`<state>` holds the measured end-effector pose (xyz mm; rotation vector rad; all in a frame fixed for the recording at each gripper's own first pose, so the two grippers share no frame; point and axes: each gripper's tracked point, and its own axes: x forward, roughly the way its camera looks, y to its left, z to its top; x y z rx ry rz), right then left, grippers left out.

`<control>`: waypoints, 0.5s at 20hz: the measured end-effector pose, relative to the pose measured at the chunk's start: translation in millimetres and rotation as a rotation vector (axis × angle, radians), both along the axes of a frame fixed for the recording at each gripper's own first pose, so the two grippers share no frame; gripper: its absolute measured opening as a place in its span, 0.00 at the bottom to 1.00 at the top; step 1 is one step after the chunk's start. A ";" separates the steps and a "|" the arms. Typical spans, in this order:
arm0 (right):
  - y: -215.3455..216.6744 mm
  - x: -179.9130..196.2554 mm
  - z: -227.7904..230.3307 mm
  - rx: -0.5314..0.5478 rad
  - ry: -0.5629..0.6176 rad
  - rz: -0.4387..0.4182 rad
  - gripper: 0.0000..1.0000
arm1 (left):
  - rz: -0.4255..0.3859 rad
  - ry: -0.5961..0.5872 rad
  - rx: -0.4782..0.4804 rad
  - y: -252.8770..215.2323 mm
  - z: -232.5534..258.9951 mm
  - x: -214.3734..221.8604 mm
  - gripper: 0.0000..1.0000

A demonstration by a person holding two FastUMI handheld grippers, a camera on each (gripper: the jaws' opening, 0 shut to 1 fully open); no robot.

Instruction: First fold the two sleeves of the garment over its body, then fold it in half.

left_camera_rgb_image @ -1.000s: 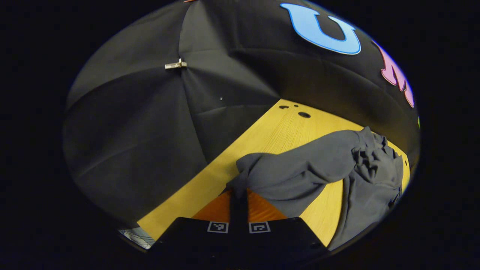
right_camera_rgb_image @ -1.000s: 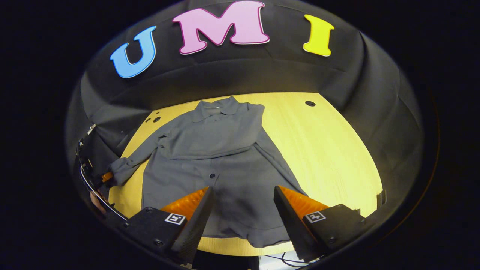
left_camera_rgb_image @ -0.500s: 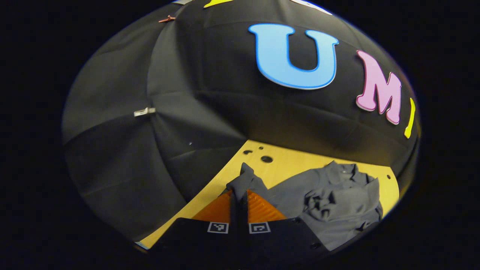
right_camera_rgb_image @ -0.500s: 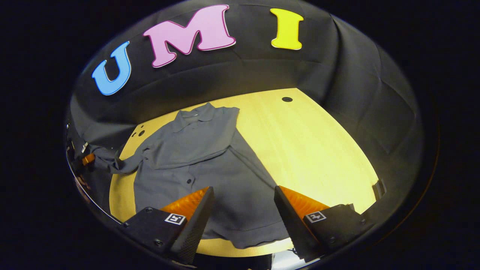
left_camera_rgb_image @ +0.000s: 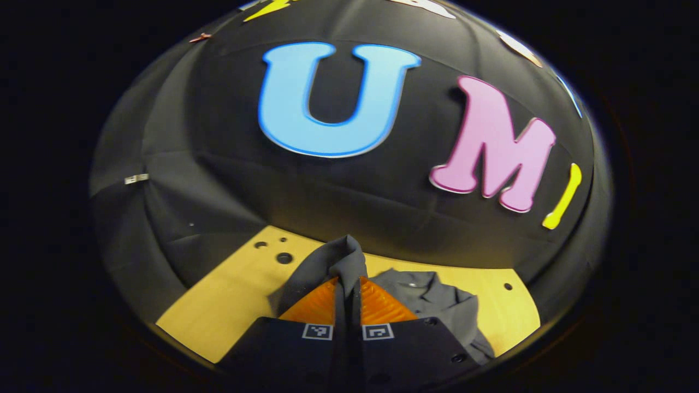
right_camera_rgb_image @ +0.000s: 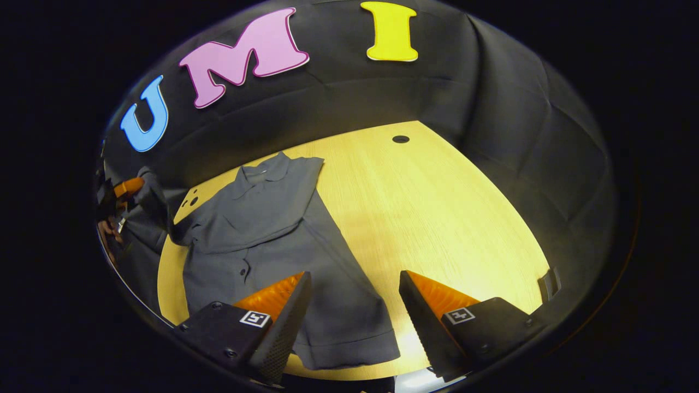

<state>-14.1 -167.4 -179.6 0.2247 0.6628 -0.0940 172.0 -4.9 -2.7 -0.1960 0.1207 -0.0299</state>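
Garment (right_camera_rgb_image: pixel 273 240) lies on our table (right_camera_rgb_image: pixel 437 218). Our left gripper (left_camera_rgb_image: pixel 348 284) pinches its sleeve (left_camera_rgb_image: pixel 327 265) above the table; our right gripper (right_camera_rgb_image: pixel 355 297) hovers, fingers spread.

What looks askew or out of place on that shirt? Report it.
Nothing is damaged or spilled. The grey collared shirt lies on the yellow wooden table with one sleeve folded over its body. The other sleeve is pinched in the left gripper and lifted off the table, mid-fold rather than askew. The right gripper is open.

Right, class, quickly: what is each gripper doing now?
Left gripper: closed on the shirt's sleeve, lifted.
Right gripper: open, holding nothing, above the shirt.
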 end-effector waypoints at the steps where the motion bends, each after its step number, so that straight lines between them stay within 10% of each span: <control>1: -1.7 1.1 -2.7 0.009 0.004 0.005 0.99 | -0.034 0.005 0.005 -24.0 -2.1 2.9 0.05; 10: -12.4 -1.8 -22.7 0.066 0.053 0.056 0.99 | -0.254 0.150 0.057 -181.4 -57.0 26.7 0.05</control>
